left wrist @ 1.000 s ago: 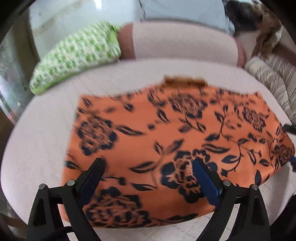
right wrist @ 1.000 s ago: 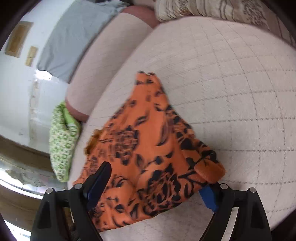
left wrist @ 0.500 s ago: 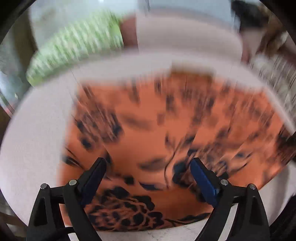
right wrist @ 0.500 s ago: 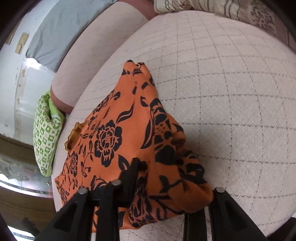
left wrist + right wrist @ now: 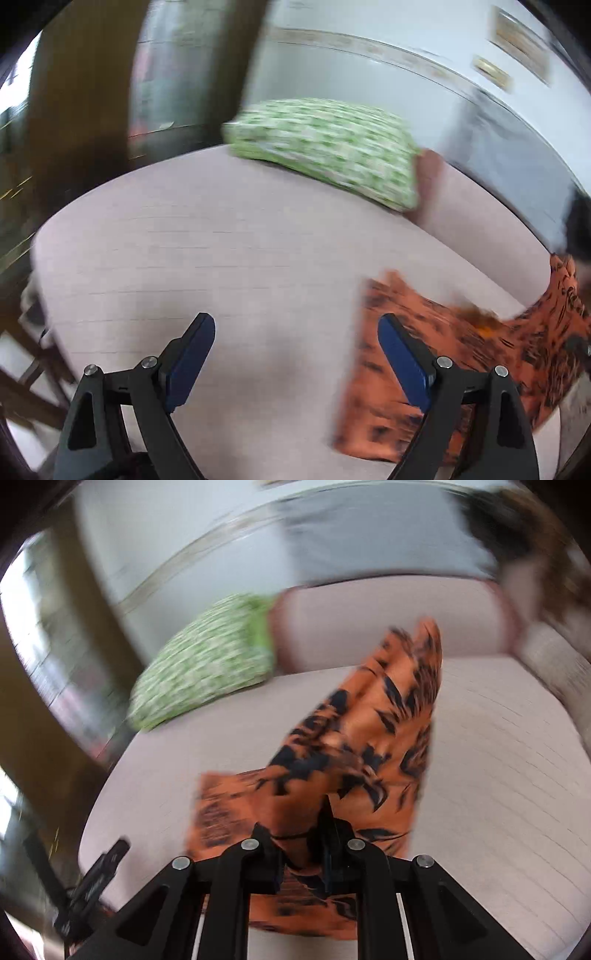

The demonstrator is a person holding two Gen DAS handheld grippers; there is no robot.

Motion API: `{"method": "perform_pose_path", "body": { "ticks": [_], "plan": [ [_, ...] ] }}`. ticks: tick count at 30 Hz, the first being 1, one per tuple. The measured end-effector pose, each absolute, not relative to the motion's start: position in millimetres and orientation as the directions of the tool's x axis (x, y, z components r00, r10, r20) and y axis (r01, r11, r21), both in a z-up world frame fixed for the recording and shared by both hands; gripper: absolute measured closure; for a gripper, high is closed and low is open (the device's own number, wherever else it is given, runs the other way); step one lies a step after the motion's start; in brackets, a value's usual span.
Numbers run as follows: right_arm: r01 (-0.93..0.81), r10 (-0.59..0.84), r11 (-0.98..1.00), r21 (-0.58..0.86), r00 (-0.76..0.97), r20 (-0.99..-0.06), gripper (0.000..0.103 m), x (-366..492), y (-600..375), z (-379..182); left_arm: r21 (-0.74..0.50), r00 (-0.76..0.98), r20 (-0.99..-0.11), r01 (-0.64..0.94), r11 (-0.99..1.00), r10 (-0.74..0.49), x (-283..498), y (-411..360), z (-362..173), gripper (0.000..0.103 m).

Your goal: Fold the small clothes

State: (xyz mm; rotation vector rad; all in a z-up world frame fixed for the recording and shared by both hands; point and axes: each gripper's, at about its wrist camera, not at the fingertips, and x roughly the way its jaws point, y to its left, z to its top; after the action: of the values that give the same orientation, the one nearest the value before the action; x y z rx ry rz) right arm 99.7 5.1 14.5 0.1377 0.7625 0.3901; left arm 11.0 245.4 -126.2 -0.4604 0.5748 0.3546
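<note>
- Left wrist view: your left claw (image 5: pixel 293 354) stood wide open over bare sofa seat (image 5: pixel 221 258), gripping nothing. The orange floral garment (image 5: pixel 461 354) lay just right of it, one edge lifted. Next, I judge, you needed to catch its free edge.
- Right wrist view: your right claw (image 5: pixel 301 843) had just been closing and pinched the garment's (image 5: pixel 369 746) corner, raising it off the seat to start a fold.

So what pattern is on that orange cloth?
Dark floral print on the orange cloth garment, clearest in the right wrist view.
</note>
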Motion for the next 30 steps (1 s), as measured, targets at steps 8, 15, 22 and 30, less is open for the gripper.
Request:
{"method": "perform_pose_path", "body": {
  "ticks": [8, 15, 22, 30],
  "plan": [
    [-0.468, 0.424, 0.848, 0.248, 0.318, -0.848, 0.087, 107.9, 164.2, -124.9, -0.328, 0.748, -0.64, -0.471, 0.819, 0.175, 13.2, 259.7, -159.4, 0.013],
    [-0.494, 0.506, 0.828, 0.268, 0.449, -0.736, 0.088, 96.0, 149.9, -49.5, -0.356, 0.768, -0.623, -0.449, 0.82, 0.15, 15.4, 262.9, -155.9, 0.013],
    [-0.561, 0.505, 0.784, 0.264, 0.331, -0.797, 0.083, 75.1, 187.9, -108.4, -0.363, 0.762, -0.633, -0.448, 0.817, 0.137, 18.4, 266.2, -158.9, 0.013],
    [-0.534, 0.625, 0.749, 0.393, 0.372, -0.686, 0.013, 59.9, 141.6, -88.4, -0.423, 0.795, -0.601, -0.232, 0.876, -0.08, 19.8, 240.1, -155.7, 0.013]
  ]
}}
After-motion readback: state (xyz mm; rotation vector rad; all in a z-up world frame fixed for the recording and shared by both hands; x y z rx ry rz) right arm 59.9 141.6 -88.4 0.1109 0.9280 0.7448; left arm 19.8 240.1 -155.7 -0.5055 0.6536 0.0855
